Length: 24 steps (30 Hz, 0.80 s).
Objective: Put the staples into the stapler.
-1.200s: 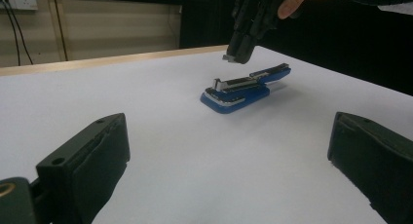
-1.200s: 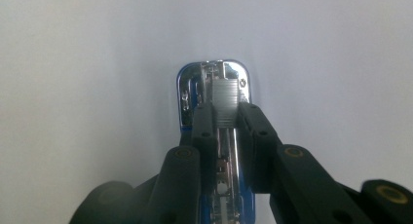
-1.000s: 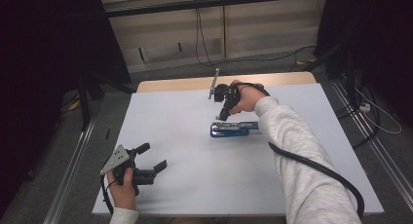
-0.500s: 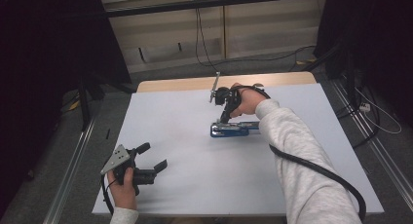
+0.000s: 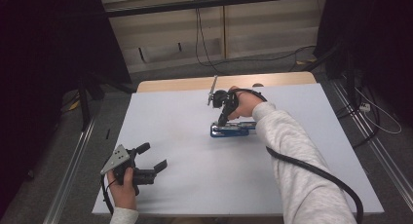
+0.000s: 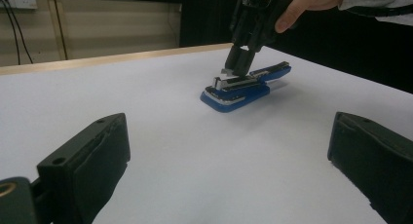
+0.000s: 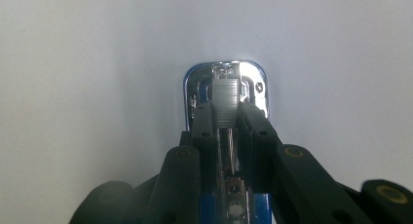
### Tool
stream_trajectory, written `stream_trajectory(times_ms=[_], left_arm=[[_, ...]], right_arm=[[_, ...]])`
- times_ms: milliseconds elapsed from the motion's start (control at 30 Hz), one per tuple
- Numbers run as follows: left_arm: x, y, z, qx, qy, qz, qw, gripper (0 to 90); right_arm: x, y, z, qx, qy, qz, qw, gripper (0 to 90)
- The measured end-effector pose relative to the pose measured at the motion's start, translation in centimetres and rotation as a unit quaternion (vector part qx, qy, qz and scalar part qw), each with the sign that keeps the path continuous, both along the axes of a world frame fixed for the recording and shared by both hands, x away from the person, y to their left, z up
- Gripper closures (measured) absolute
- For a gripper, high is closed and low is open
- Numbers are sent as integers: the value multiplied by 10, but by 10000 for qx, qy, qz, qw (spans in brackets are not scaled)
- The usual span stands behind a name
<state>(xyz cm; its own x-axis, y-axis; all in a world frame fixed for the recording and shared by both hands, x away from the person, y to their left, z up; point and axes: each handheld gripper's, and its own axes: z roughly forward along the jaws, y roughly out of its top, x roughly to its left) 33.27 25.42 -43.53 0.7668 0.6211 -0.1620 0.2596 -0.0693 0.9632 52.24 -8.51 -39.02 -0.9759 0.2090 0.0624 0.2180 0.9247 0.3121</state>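
Observation:
A blue stapler (image 5: 237,130) lies open on the white table (image 5: 170,121) right of centre, its chrome staple channel (image 7: 255,85) facing up. My right gripper (image 5: 221,121) points down onto the stapler's left end, and its jaws are shut on a grey strip of staples (image 7: 226,100) held over the channel. In the left gripper view the stapler (image 6: 253,85) lies ahead with the right gripper (image 6: 237,63) standing on its near end. My left gripper (image 5: 155,155) rests near the table's front left corner, open, with nothing between its fingers (image 6: 90,156).
The table's wooden back edge (image 5: 195,83) runs behind the white sheet. Metal rails (image 5: 68,175) flank the table on both sides. Cables (image 5: 375,112) lie on the floor at the right. A black cable (image 5: 311,170) trails along the right sleeve.
My right gripper has come down a little with the staple strip onto the stapler's left end. The left gripper has stayed put.

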Motion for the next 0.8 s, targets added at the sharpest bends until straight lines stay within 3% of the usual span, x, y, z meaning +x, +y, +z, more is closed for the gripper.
stream_trajectory(times_ms=[300,800], left_arm=[[1,2,0,70,-25,32,10000,17],[1,1,0,62,-4,15,10000,18]], right_arm=[[2,9,-4,-38,2,44,10000,785],[5,9,-4,-67,-3,69,10000,784]])
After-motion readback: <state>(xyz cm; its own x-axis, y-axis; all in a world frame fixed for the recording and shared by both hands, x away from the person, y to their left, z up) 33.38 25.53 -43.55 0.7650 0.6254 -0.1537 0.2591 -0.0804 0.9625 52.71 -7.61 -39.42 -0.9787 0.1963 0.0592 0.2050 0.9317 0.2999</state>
